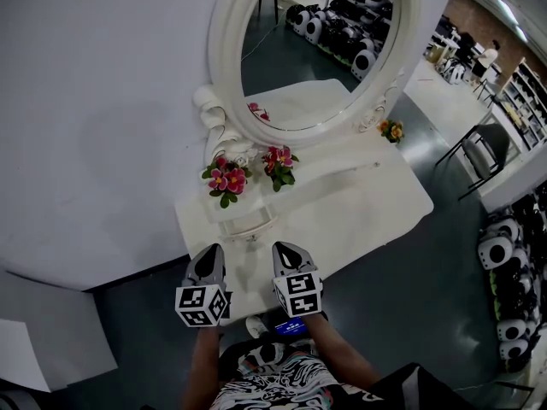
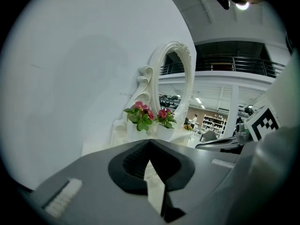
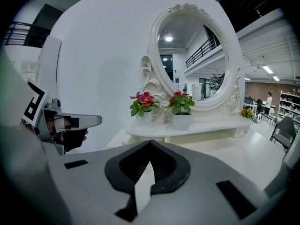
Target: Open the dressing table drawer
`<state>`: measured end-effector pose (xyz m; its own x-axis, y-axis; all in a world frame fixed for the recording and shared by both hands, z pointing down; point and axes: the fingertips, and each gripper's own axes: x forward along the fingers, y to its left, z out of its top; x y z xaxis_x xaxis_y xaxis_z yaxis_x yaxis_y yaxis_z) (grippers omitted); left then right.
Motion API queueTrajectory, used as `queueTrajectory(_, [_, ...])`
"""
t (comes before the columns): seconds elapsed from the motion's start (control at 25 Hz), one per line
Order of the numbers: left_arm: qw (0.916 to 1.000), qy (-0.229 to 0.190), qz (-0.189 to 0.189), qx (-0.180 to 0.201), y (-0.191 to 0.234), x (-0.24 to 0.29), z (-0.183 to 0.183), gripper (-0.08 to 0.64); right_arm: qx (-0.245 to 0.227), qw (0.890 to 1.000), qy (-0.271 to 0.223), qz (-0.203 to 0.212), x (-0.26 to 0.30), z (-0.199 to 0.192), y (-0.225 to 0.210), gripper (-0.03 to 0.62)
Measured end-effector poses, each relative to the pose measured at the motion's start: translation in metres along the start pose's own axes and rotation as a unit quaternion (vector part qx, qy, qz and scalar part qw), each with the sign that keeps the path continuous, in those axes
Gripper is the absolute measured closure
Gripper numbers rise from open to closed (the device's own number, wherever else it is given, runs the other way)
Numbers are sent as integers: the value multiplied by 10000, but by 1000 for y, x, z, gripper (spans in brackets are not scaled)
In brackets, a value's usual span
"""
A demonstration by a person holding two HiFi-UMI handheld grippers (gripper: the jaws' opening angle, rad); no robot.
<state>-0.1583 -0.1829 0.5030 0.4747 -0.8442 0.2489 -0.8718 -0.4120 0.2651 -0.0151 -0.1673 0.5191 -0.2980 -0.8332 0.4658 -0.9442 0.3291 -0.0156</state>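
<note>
The white dressing table [image 1: 376,205] carries its small drawer [image 1: 248,225] under the flower shelf [image 1: 329,162], in or out not determinable, while left gripper [image 1: 212,253] and right gripper [image 1: 287,251] hover short of it, jaws closed, empty.

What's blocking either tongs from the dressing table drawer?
Nothing visible. The left tongs and right tongs sit shut just short of the drawer under the shelf, only bare tabletop between. The flowers stand above it, on the shelf.
</note>
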Motion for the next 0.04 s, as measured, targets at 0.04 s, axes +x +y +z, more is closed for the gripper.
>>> queueTrajectory(0.04, [10000, 4, 3, 0, 0, 1, -1, 558, -2, 10000, 0, -5, 0, 0, -1, 591])
